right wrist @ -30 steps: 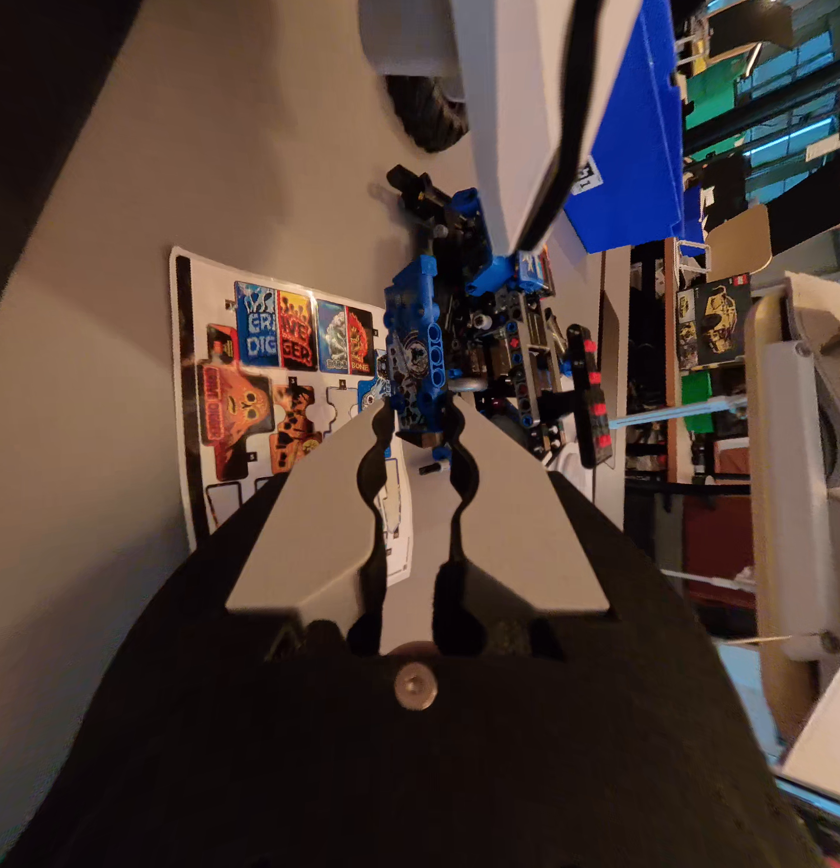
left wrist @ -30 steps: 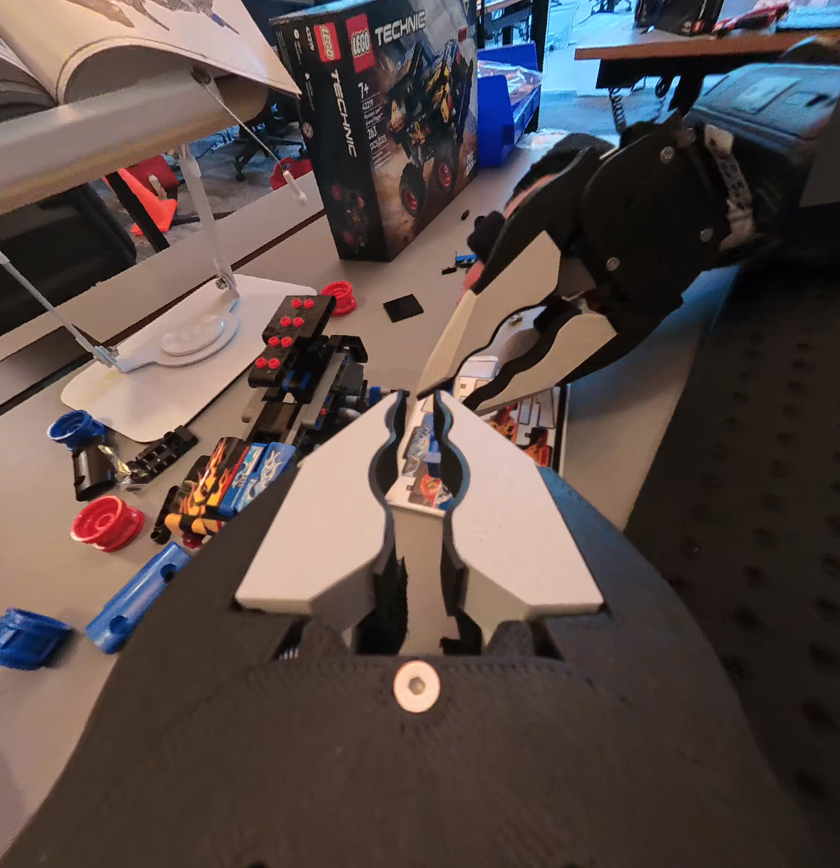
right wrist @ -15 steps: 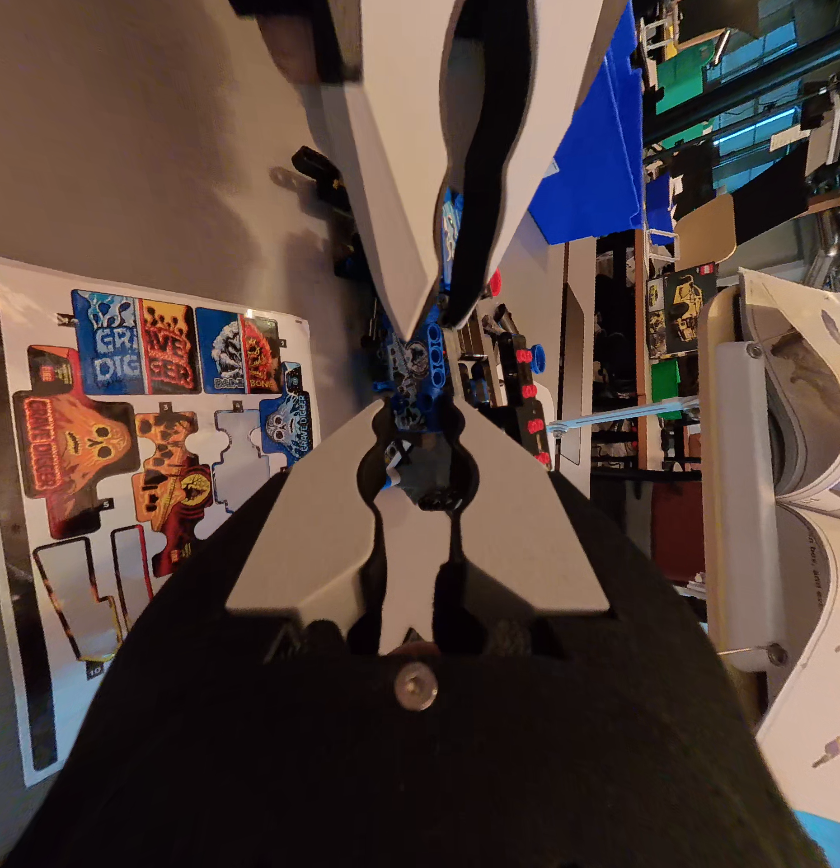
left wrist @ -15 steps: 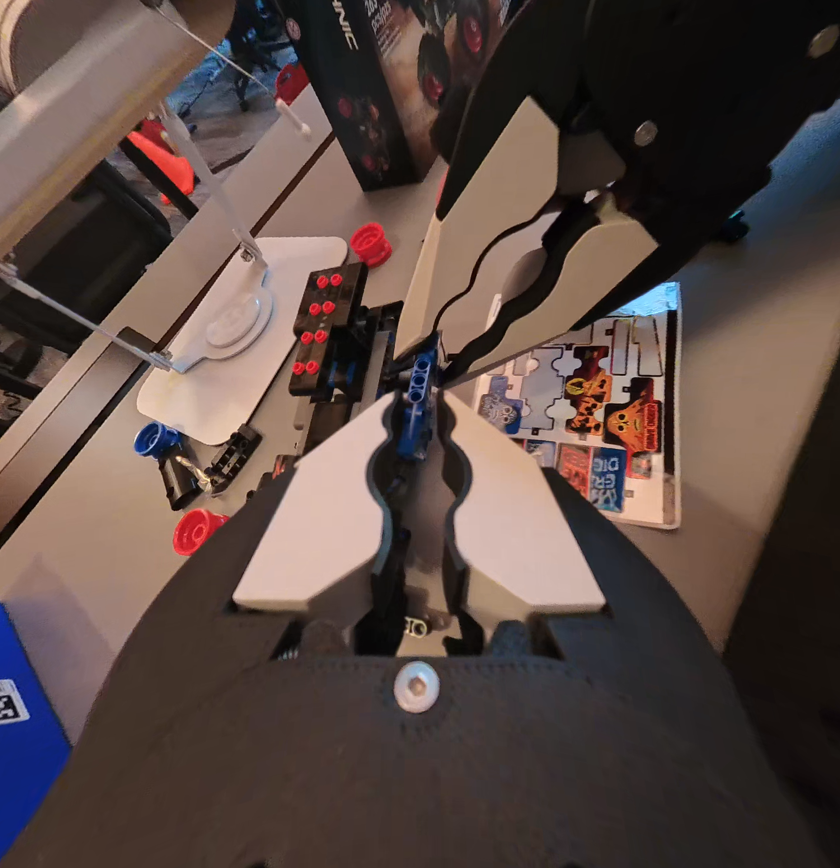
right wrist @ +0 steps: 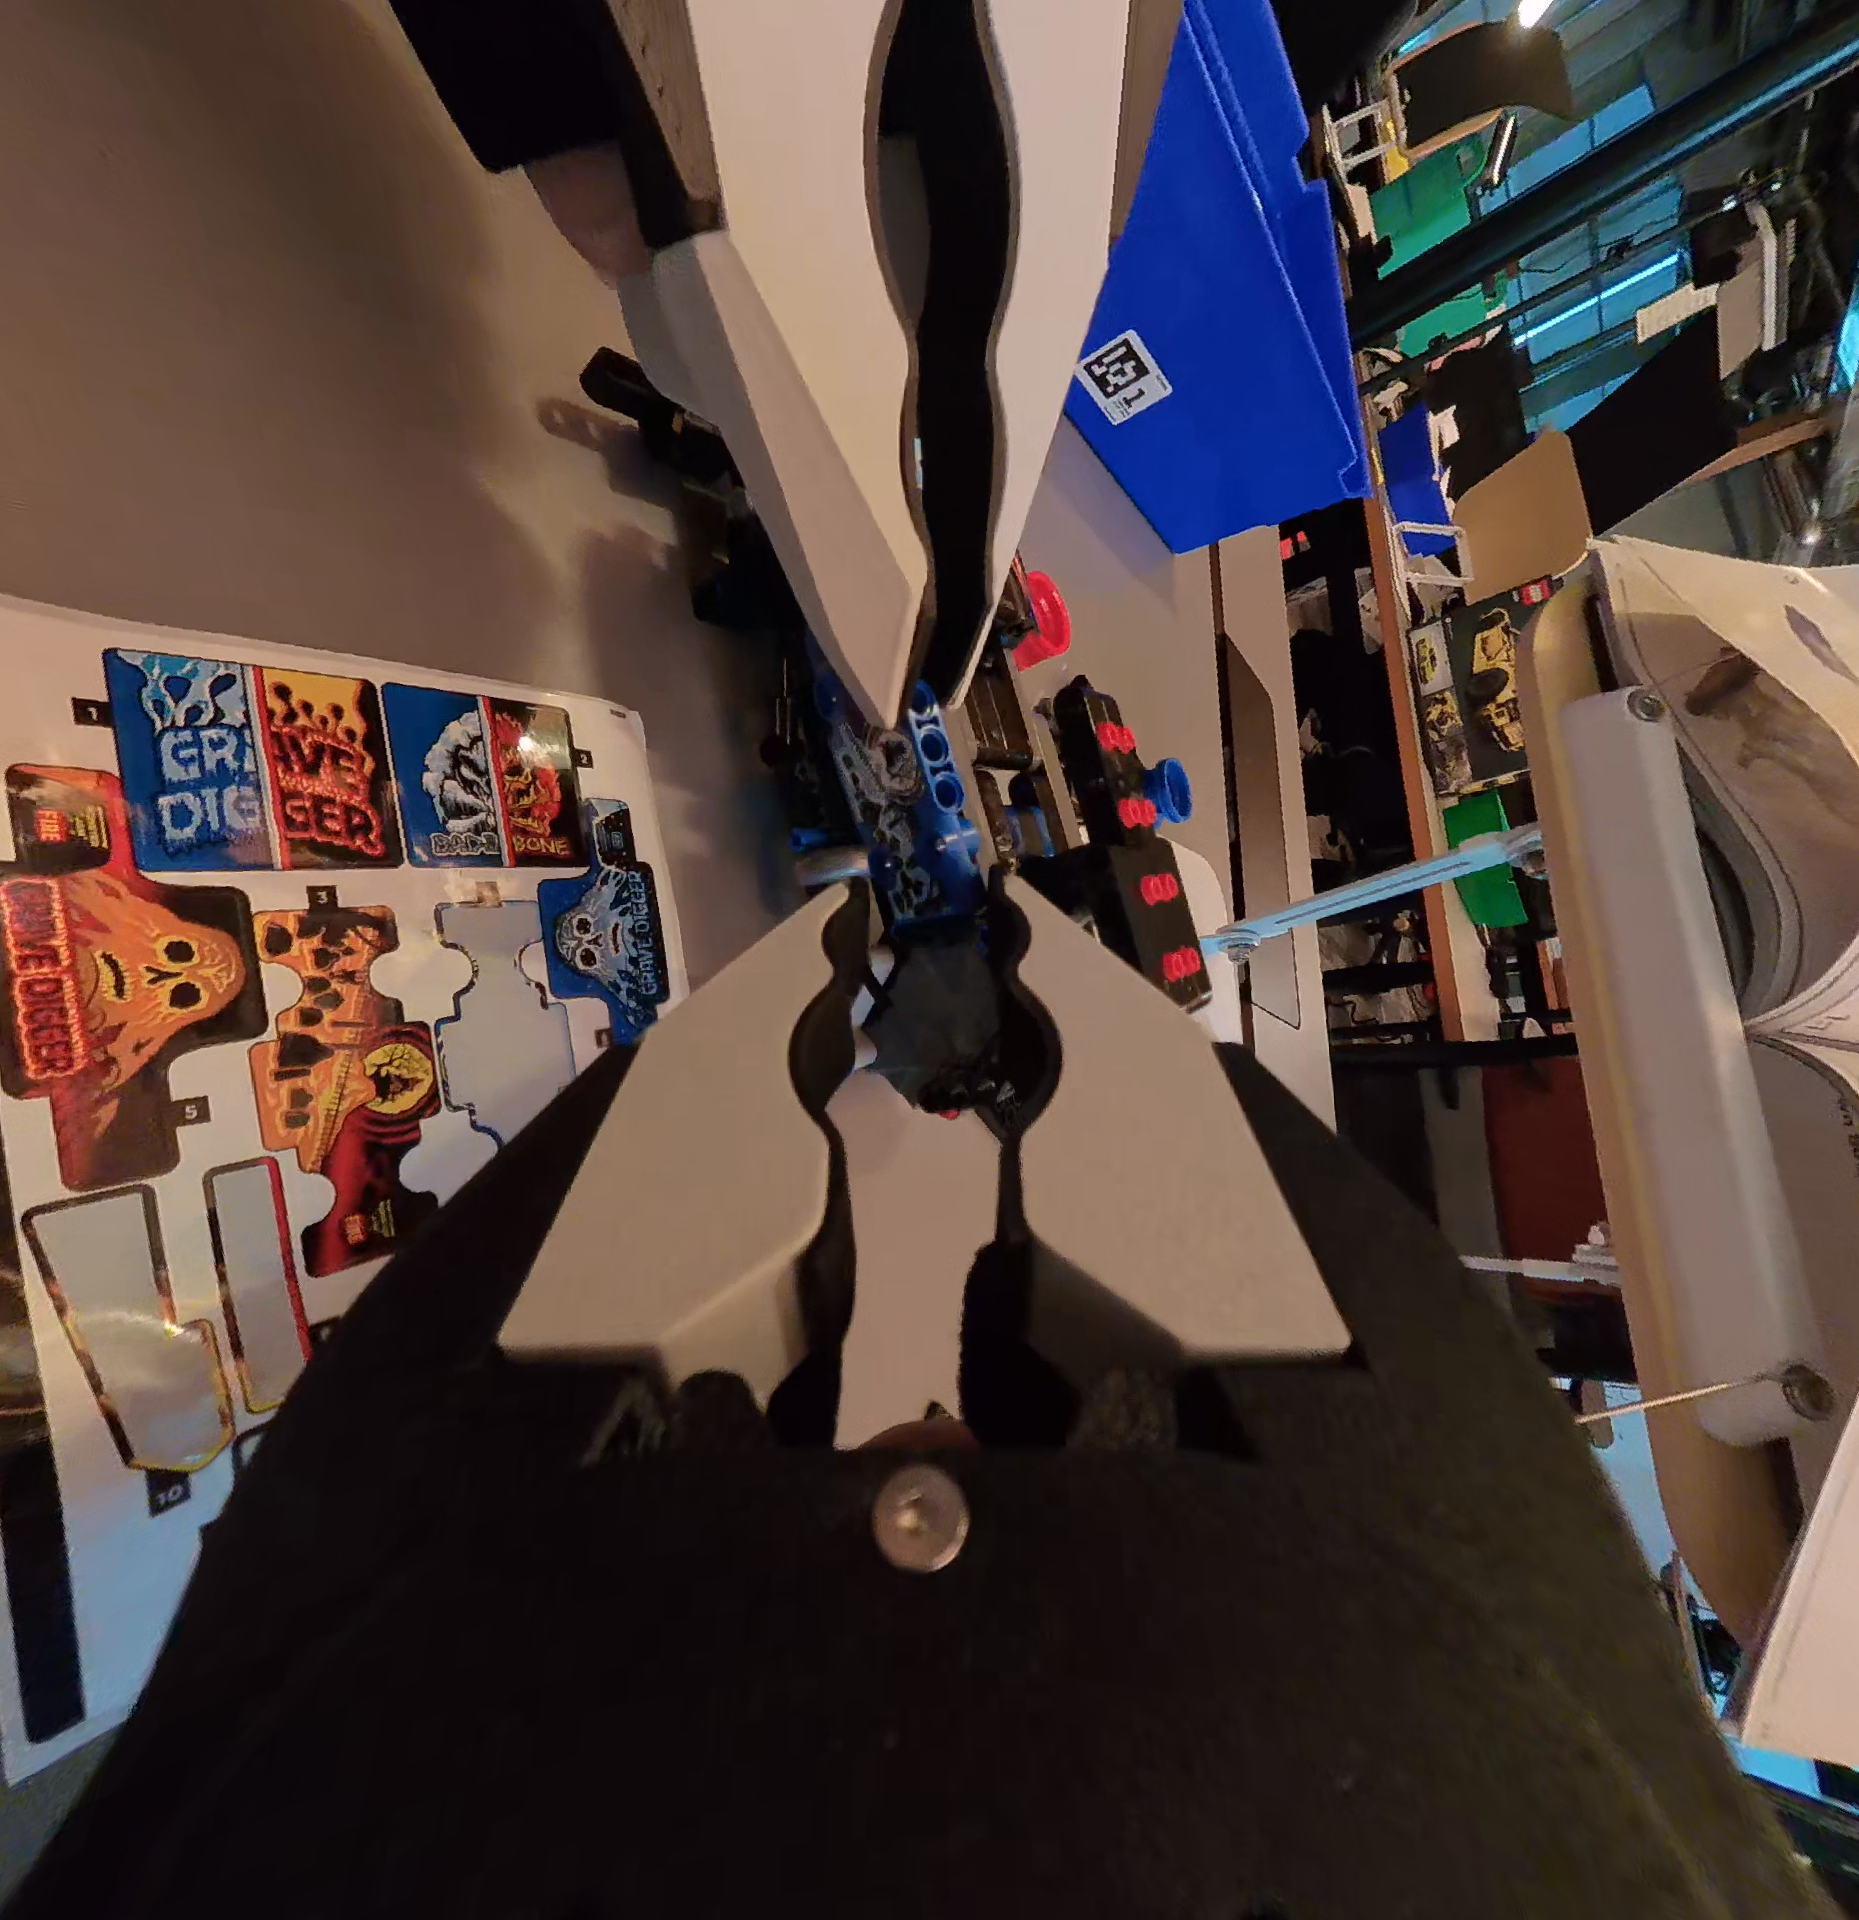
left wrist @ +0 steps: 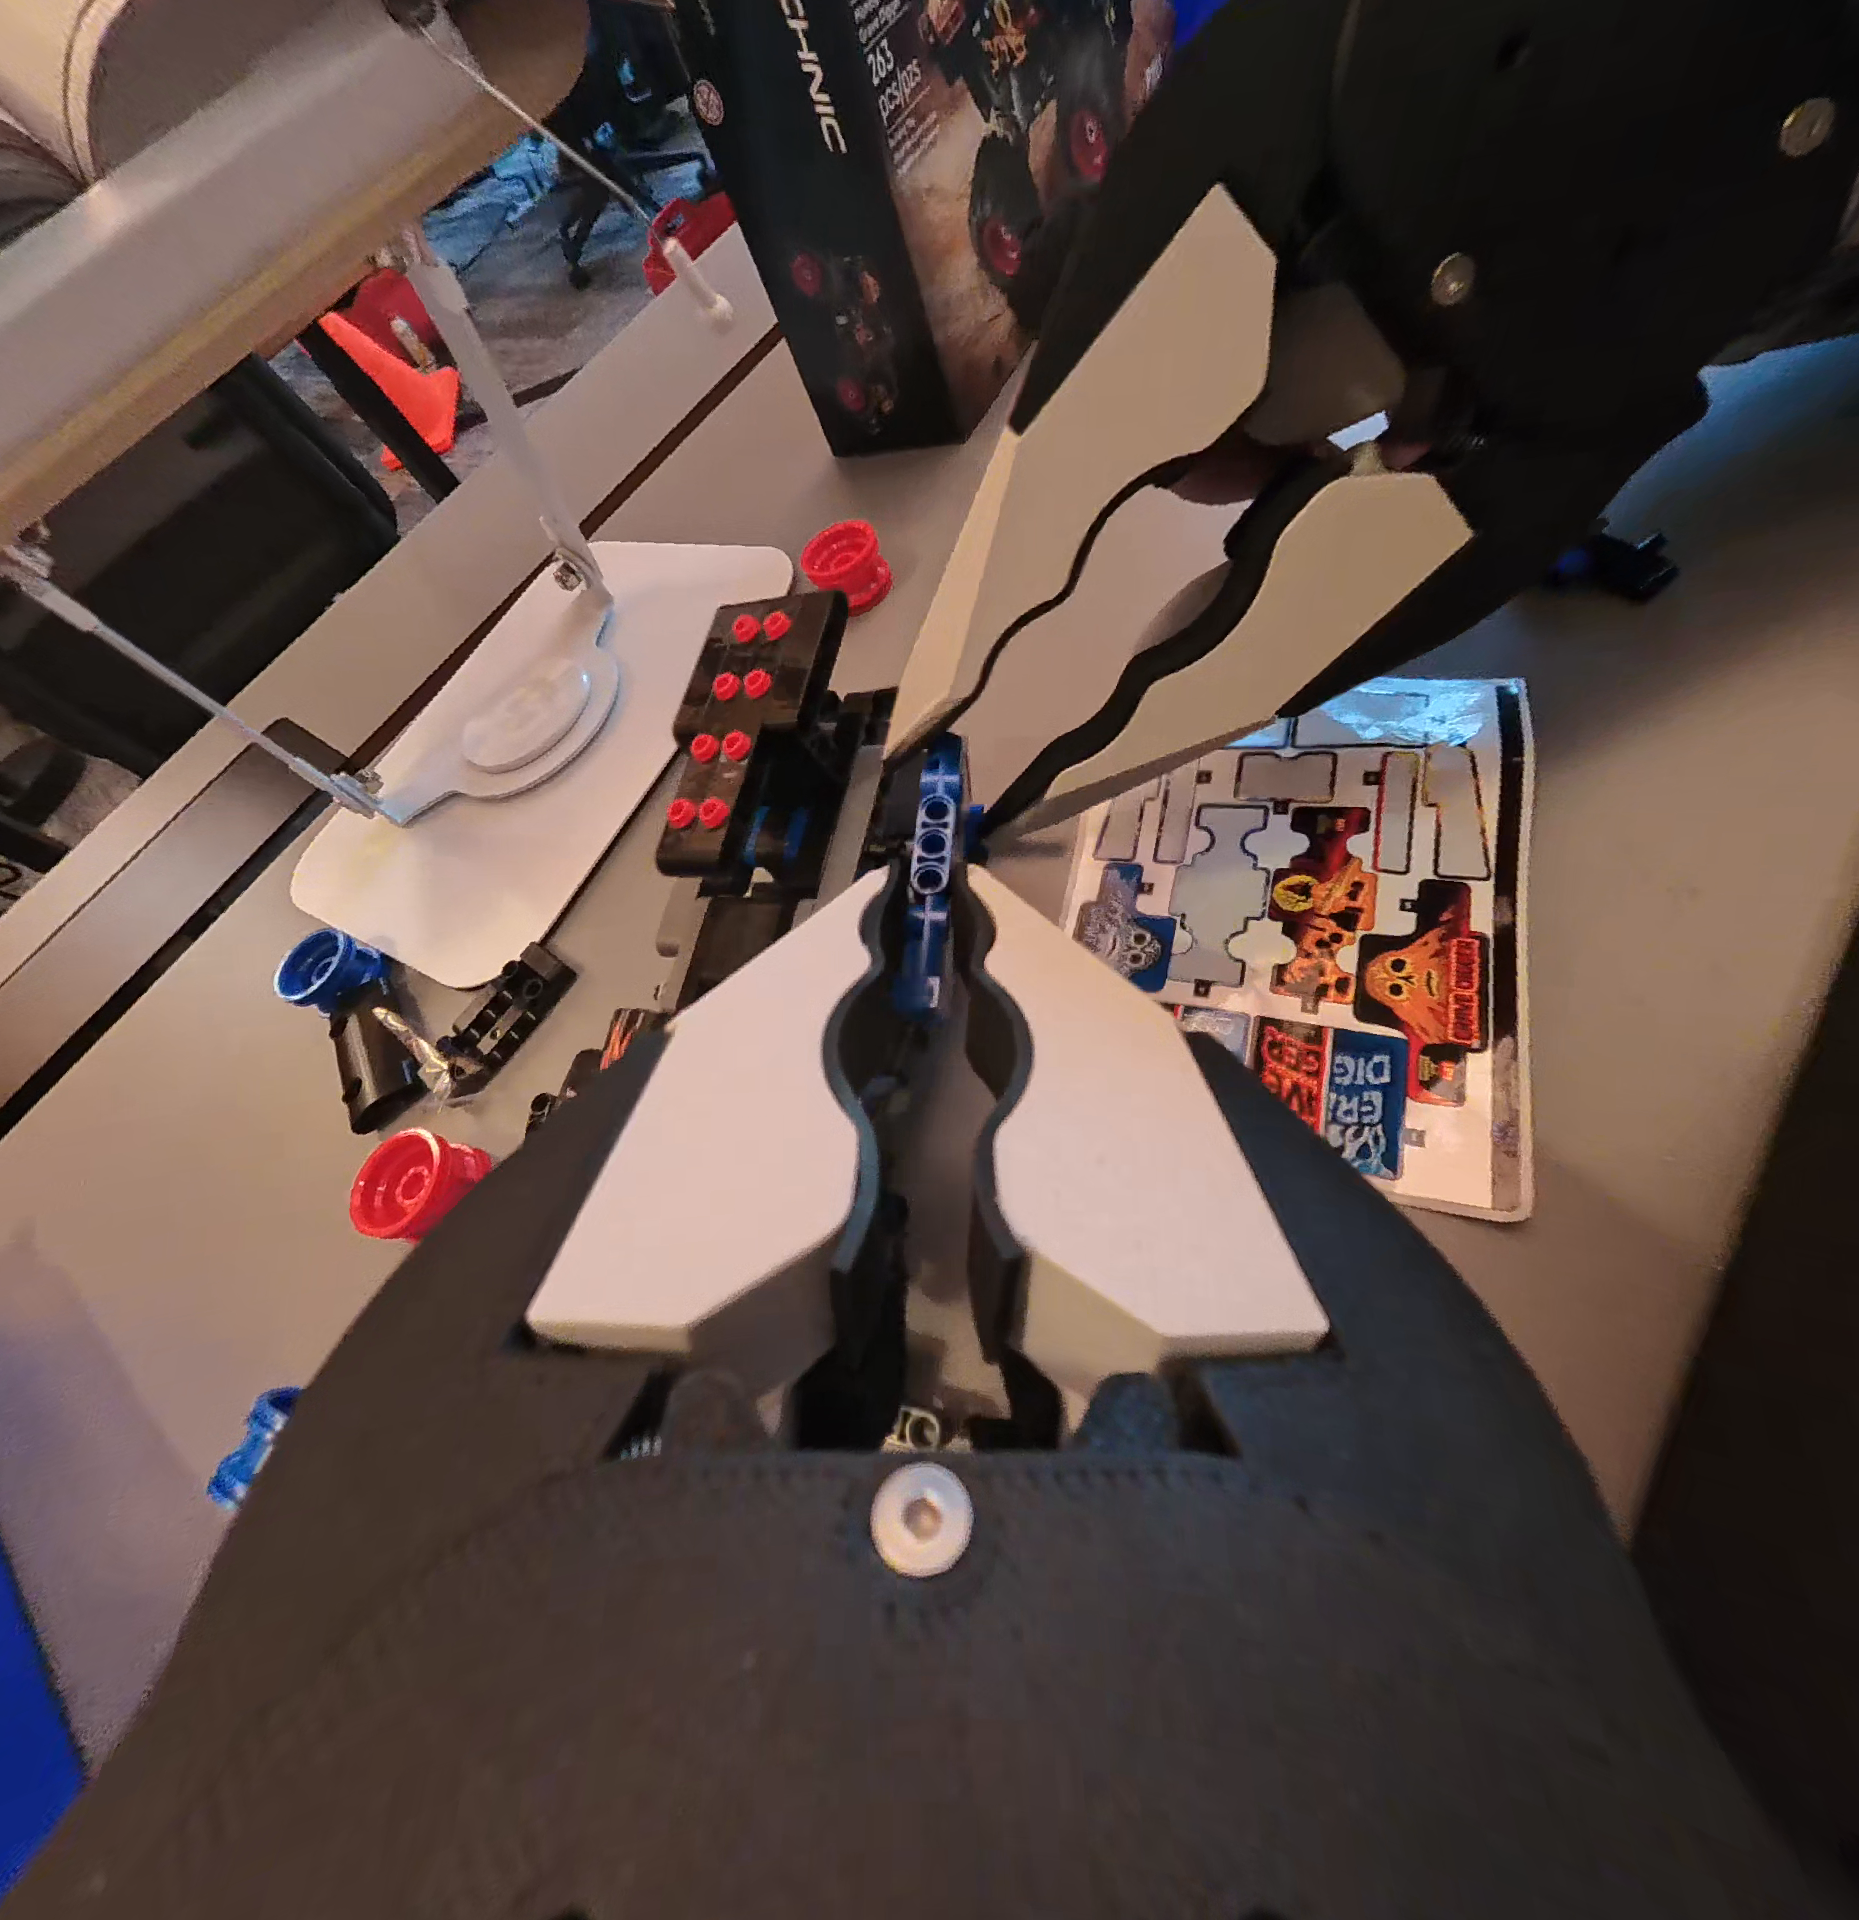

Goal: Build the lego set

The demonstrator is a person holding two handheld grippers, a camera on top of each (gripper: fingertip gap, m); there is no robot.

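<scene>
My left gripper [left wrist: 930,883] has its grey fingers pinching the blue holed lego beam [left wrist: 935,831] at the top of the blue-and-black lego vehicle build [left wrist: 779,790], which sits on the grey table [left wrist: 177,1143]. My right gripper [right wrist: 925,914] faces it, fingers pressed onto the same build at its dark lower end; the two grippers' tips nearly meet. Just right of the build lies the glossy sticker sheet [left wrist: 1320,935], flat on the table. Left of it: red plastic wheel hub [left wrist: 411,1184], blue wheel hub [left wrist: 317,966], black loose parts [left wrist: 499,1008]. Beyond, the white book-stand base [left wrist: 489,831], then the black lego box [left wrist: 883,208], upright.
</scene>
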